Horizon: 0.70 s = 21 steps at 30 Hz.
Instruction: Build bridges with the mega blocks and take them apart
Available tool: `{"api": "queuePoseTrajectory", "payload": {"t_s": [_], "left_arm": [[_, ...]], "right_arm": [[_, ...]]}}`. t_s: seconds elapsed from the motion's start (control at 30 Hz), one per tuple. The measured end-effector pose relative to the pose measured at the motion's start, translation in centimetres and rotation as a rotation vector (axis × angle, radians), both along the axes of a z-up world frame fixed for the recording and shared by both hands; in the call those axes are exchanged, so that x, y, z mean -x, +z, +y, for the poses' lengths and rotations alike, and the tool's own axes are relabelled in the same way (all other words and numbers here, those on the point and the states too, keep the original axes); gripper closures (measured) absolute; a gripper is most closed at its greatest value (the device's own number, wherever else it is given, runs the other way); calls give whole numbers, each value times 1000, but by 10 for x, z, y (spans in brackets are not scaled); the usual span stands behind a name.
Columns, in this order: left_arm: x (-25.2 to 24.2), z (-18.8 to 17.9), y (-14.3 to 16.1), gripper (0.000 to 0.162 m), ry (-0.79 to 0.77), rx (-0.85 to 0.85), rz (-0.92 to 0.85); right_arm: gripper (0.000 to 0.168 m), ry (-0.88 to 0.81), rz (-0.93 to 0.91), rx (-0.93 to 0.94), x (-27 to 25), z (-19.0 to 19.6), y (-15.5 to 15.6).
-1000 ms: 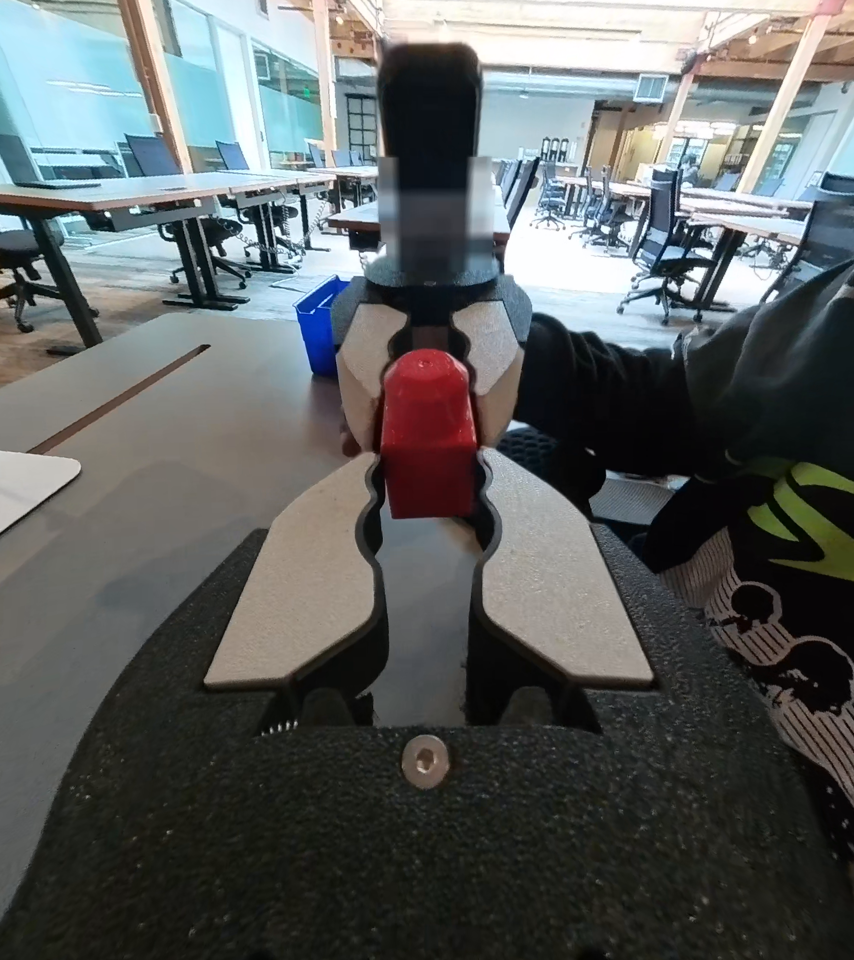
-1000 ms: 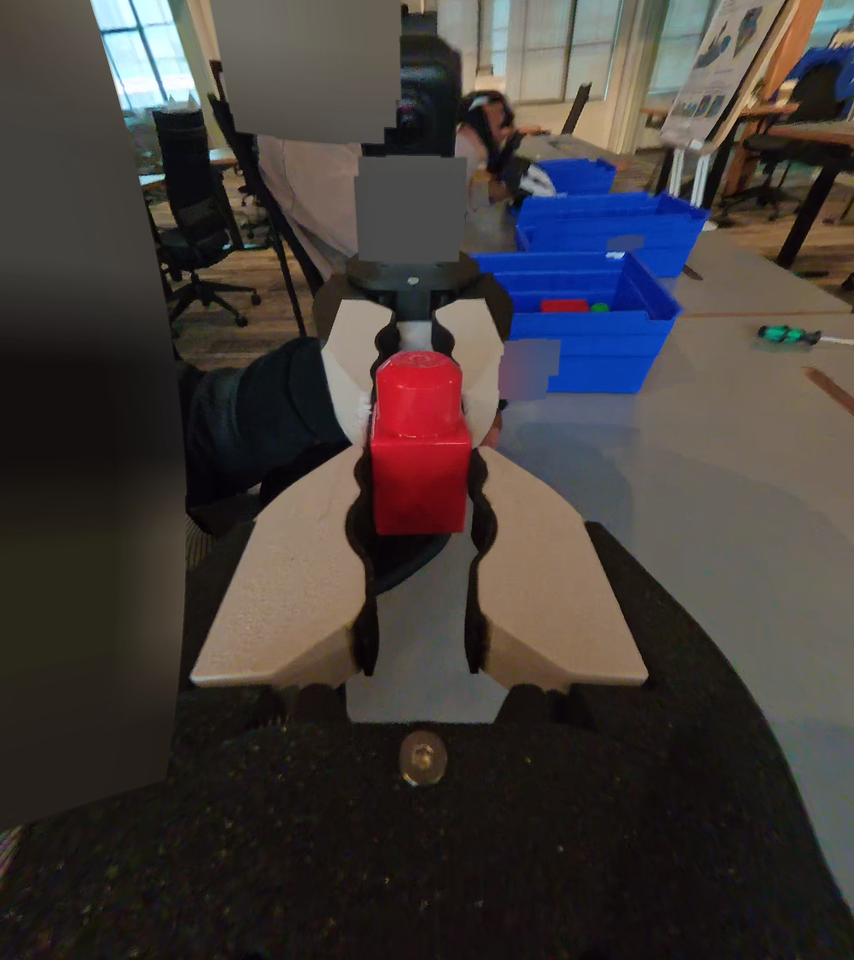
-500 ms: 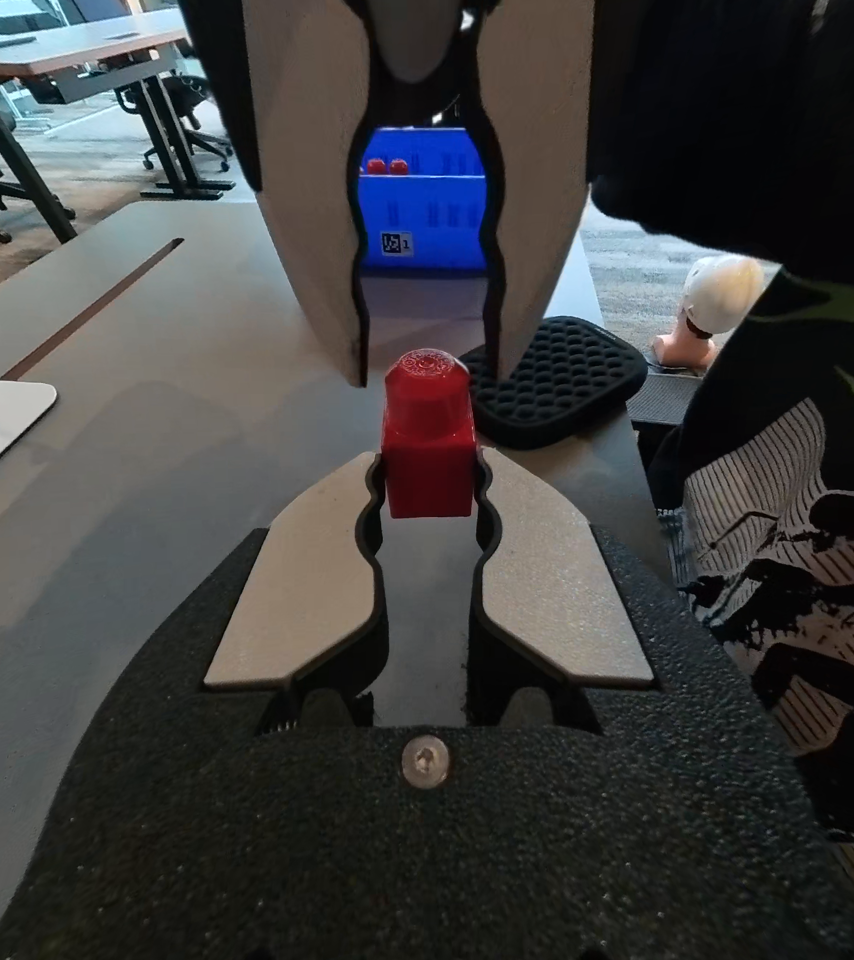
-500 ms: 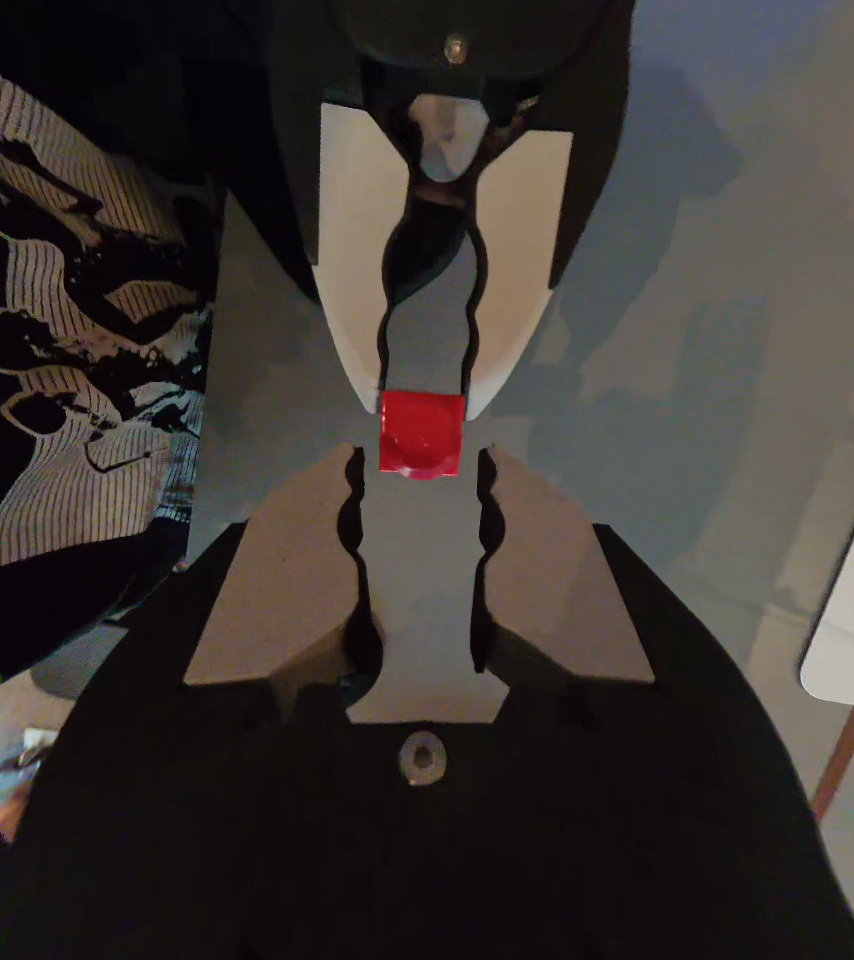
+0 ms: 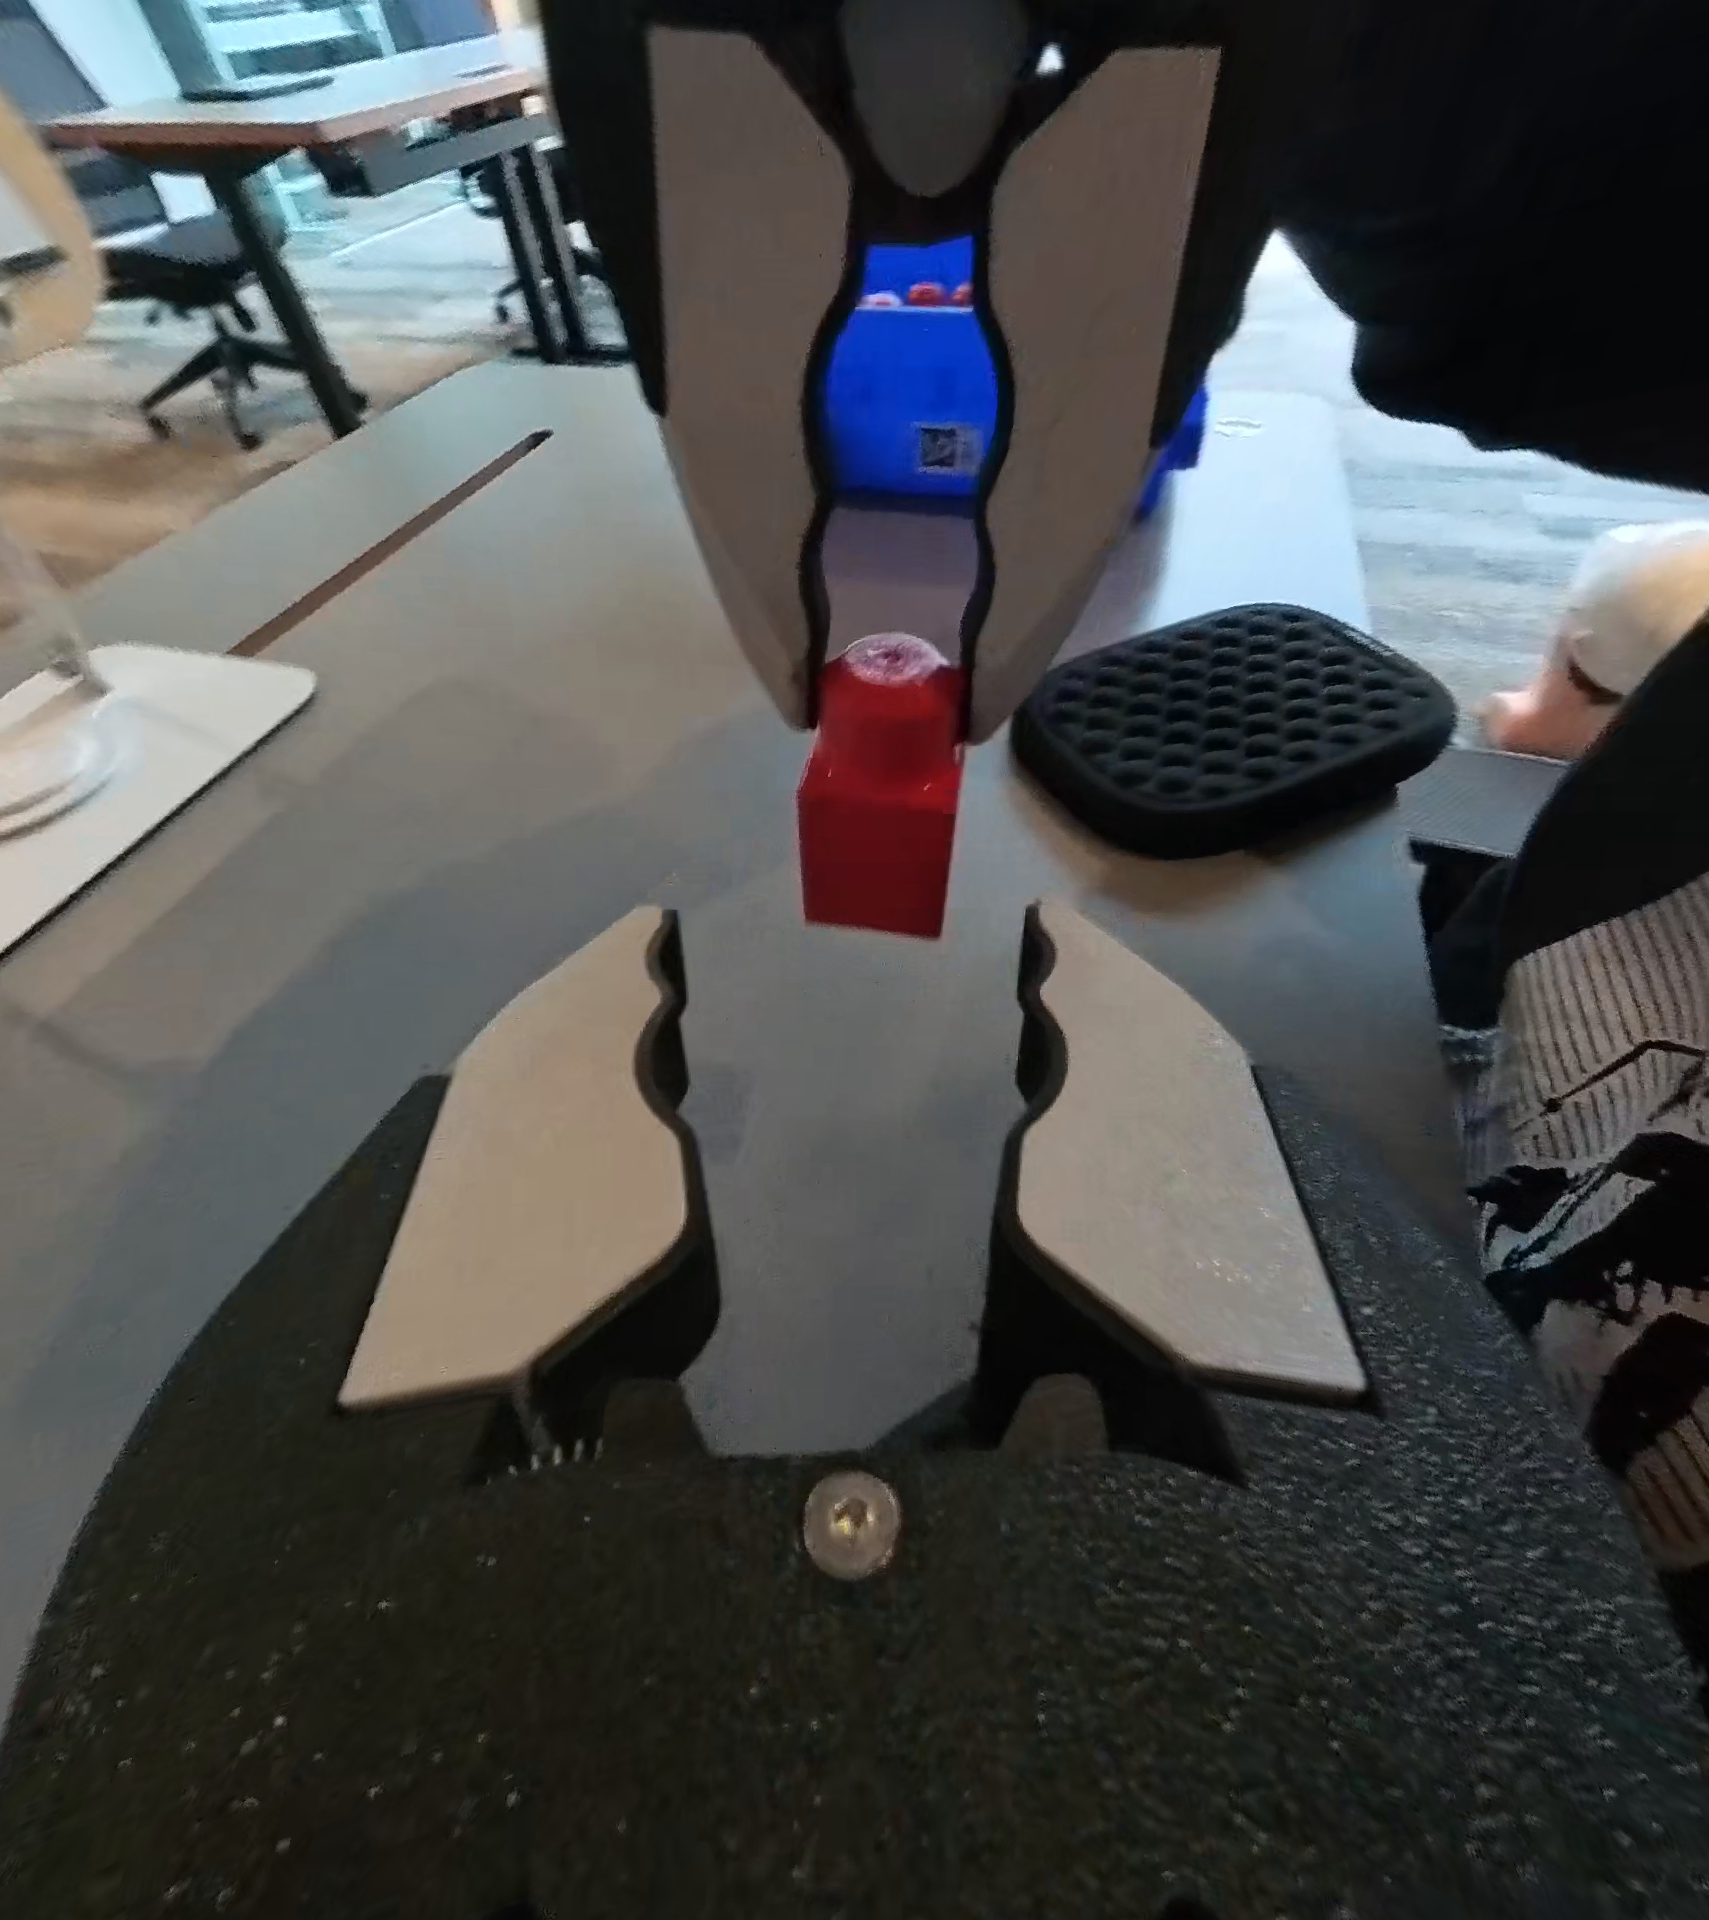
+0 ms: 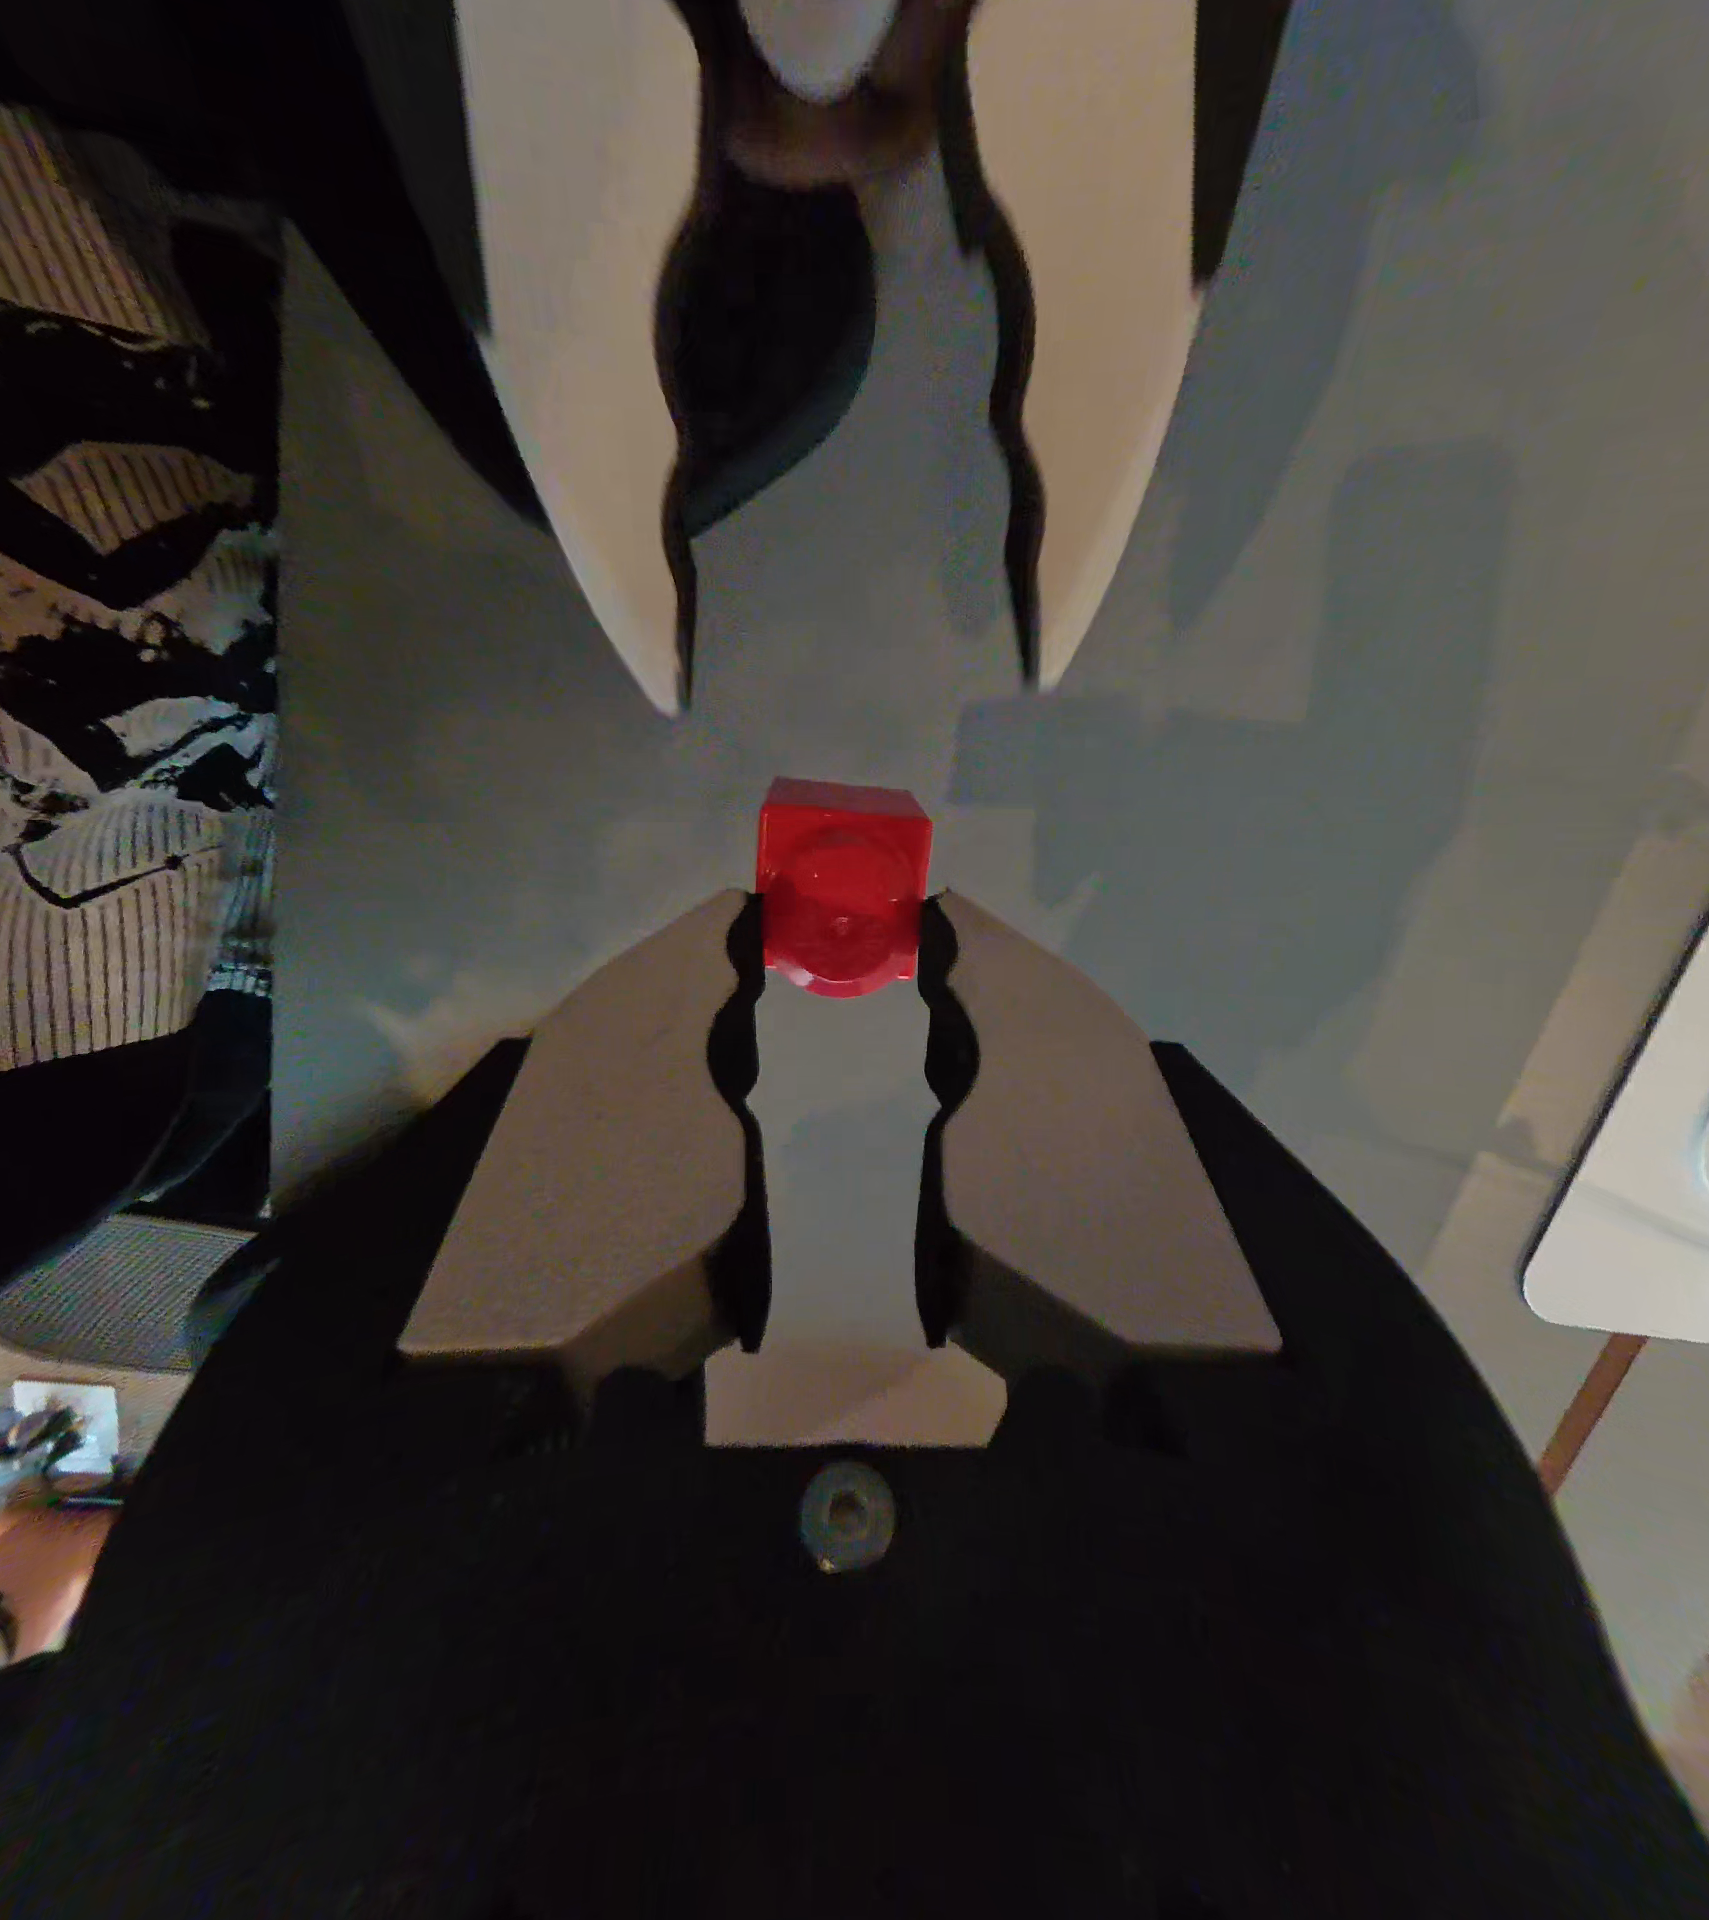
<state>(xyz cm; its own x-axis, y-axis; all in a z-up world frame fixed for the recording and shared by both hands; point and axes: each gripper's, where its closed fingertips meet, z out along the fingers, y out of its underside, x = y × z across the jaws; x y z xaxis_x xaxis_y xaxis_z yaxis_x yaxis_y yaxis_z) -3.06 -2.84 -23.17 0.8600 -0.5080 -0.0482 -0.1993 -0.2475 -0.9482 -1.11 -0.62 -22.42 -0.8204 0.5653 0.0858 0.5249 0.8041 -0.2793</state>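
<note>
Print too small and blurred to make out sat on a white sticker (image 5: 943, 452) on the front wall of a blue bin (image 5: 891, 405). The bin stood well beyond the left claw (image 5: 850, 935) and showed through the gap between the fingers of the right claw (image 5: 889, 712). Red pieces (image 5: 928, 294) lay in the bin. A person's shirt (image 5: 1660, 1143), to the right of the left claw, carried a black graphic over fine stripes, with no letters clear enough to tell.

The left claw stood wide, its two grey fingers spread apart and touching nothing. The red block (image 5: 881, 821) sat just ahead of its tips, centred on the gap but outside it. The right claw came down from above and pinched the block's round stud between its fingertips, its gap narrowed to the stud's width.

In the right wrist view, the right claw (image 6: 839, 914) gripped the red block (image 6: 845, 883) at its very tips, stud facing the camera. The left claw (image 6: 850, 686) pointed in from the far side, spread wide and clear of the block. Whether the block touched the grey table (image 6: 1245, 623) below, I could not tell.

A black honeycomb pad (image 5: 1234, 727) lay ahead and to the right of the left claw, and a white stand base (image 5: 102, 769) lay ahead to its left.
</note>
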Motion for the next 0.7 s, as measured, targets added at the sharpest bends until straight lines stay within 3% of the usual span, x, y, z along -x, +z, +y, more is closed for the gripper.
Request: {"api": "queuePoseTrajectory", "payload": {"t_s": [0.3, 0.7], "left_arm": [[43, -29, -24, 103, 198, -6, -56], [52, -38, -25, 104, 215, -10, -69]], "right_arm": [[140, -83, -64, -65, -12, 38, -45], [140, -172, -116, -71, -25, 71, -83]]}}
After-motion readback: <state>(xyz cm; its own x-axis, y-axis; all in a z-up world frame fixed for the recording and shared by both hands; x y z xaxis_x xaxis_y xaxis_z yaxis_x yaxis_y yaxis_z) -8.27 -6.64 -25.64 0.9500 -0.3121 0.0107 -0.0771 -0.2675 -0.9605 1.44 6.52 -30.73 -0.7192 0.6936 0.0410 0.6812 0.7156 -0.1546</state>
